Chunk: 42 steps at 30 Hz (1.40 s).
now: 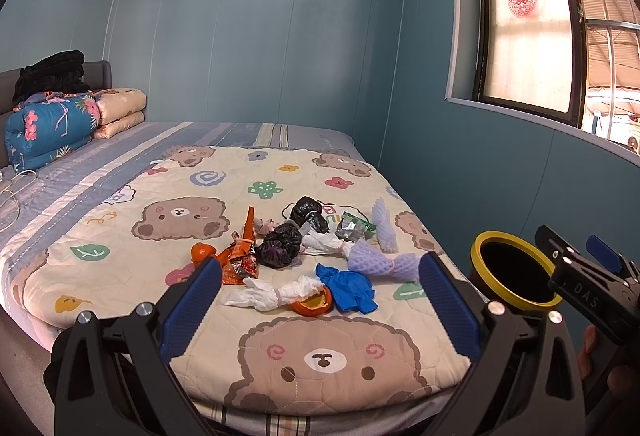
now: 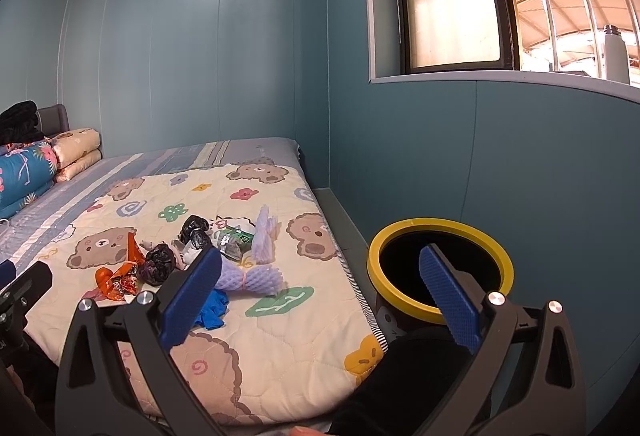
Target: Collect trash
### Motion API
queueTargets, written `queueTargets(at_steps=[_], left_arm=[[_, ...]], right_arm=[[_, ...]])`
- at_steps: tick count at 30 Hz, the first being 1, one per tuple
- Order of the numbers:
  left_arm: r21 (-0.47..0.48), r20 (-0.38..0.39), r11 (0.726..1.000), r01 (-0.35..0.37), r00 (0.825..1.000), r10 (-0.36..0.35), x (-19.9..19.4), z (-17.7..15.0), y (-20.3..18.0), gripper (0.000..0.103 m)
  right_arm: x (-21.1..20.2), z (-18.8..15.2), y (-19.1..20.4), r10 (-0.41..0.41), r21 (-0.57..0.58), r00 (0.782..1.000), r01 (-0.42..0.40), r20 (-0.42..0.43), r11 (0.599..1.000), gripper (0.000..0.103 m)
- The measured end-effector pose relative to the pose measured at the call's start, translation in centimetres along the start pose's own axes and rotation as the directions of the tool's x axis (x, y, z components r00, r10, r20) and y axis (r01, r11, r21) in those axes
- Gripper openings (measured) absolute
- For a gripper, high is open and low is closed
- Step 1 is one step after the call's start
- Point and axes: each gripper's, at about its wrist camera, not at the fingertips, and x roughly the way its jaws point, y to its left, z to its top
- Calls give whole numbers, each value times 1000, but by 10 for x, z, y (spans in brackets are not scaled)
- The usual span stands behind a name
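On the bear-print quilt (image 1: 120, 248) lies scattered trash: black bags (image 1: 280, 248), blue glove (image 1: 348, 286), partly hidden orange peel (image 1: 312, 304). Beside the bed, a yellow-rimmed bin (image 2: 440, 268) shows only darkness inside. Left gripper (image 1: 320, 300) and right gripper (image 2: 320, 296) hover spread apart, empty.

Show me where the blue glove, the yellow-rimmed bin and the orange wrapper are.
blue glove (image 1: 347, 288), left wrist view, middle of the glove.
bin (image 2: 440, 226), right wrist view, far yellow rim.
orange wrapper (image 1: 240, 256), left wrist view, crumpled middle.

Both wrist views toward shared bed (image 1: 120, 204)
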Motion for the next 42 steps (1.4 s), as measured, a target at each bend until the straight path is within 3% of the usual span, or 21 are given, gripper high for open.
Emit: queueTargets(at_steps=[42], left_arm=[[-8,-18,1000,5,1000,-5,0,1,3,95]], right_arm=[[3,-3,0,1,3,1000,-1,-15,1000,95]])
